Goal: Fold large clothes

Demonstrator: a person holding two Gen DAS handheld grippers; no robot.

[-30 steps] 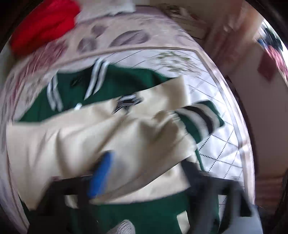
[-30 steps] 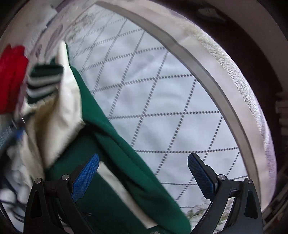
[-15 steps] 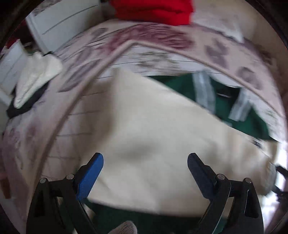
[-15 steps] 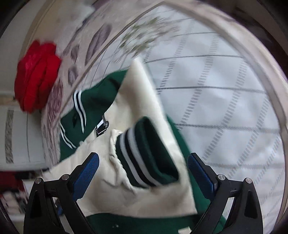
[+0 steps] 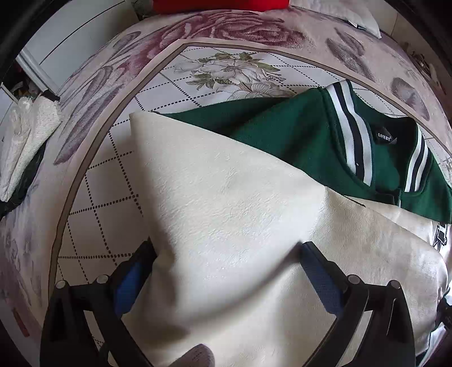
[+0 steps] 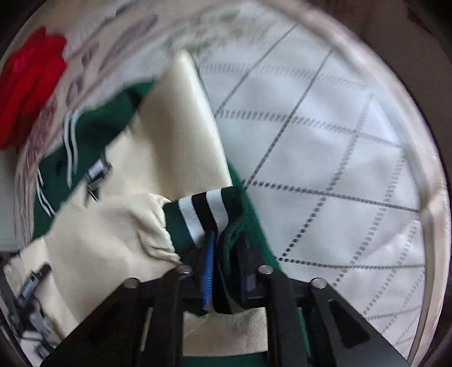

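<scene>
A green varsity jacket with cream sleeves and a striped collar lies on the quilted bed cover. One cream sleeve is folded across it. My left gripper stands wide over that sleeve, its jaws opening, with the cream material lying between the fingers and hiding part of the left one. In the right wrist view the other sleeve ends in a green cuff with black and white stripes. My right gripper is closing, and its pads pinch the cuff's edge.
Red cloth lies at the head of the bed, next to a pale pillow. A white fluffy bundle sits off the bed's left edge. The quilted cover spreads to the right of the jacket up to its grey border.
The left gripper swung across and came down over the cream sleeve. The right gripper moved from bare cover to the striped cuff and shut on it.
</scene>
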